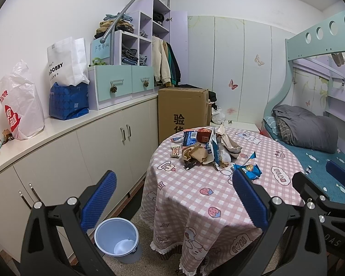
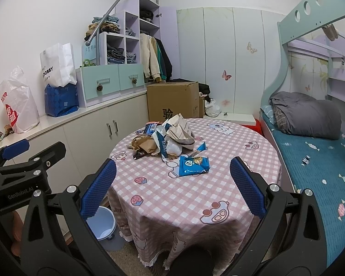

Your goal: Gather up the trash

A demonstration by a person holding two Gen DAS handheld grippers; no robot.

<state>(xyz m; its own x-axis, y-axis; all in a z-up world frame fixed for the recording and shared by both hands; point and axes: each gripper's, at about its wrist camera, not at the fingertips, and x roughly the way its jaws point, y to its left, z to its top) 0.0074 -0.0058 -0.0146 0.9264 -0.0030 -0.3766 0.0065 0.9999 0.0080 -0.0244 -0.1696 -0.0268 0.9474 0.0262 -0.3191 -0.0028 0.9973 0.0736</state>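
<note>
Both grippers held above the near edge of the round table (image 2: 195, 197), pink checked cloth with cartoon prints. Left gripper (image 1: 172, 195): blue pads spread wide, nothing between them. Right gripper (image 2: 172, 184): same, wide apart and empty. Neither touches any trash.

Trash sits in one heap on the far half of the table:
- blue cookie wrapper (image 2: 194, 164) at the near edge of the heap, lying flat, closest to the right gripper
- crumpled white paper bag (image 2: 180, 132) on top, middle of the heap
- blue-and-white torn packet (image 2: 162, 146) leaning against it on the near side
- crumpled brown paper (image 2: 145, 146) on the left side
- small dark wrapper (image 2: 139, 155) just near of the brown paper
- red carton (image 1: 203, 134) and dark blue packet (image 1: 189, 138) at the far side, seen in the left wrist view
- small snack bar wrapper (image 1: 175, 150) on the left, slightly apart from the heap

Light blue waste bin (image 1: 116, 239) stands on the floor at the table's near-left, beside the white cabinets (image 1: 99, 147). Upright, open; I can't tell what the pale patch at the bottom is.

Cardboard box (image 1: 182, 110) stands behind the table on the far side. Bunk bed with grey quilt (image 2: 308, 119) runs along the right.
</note>
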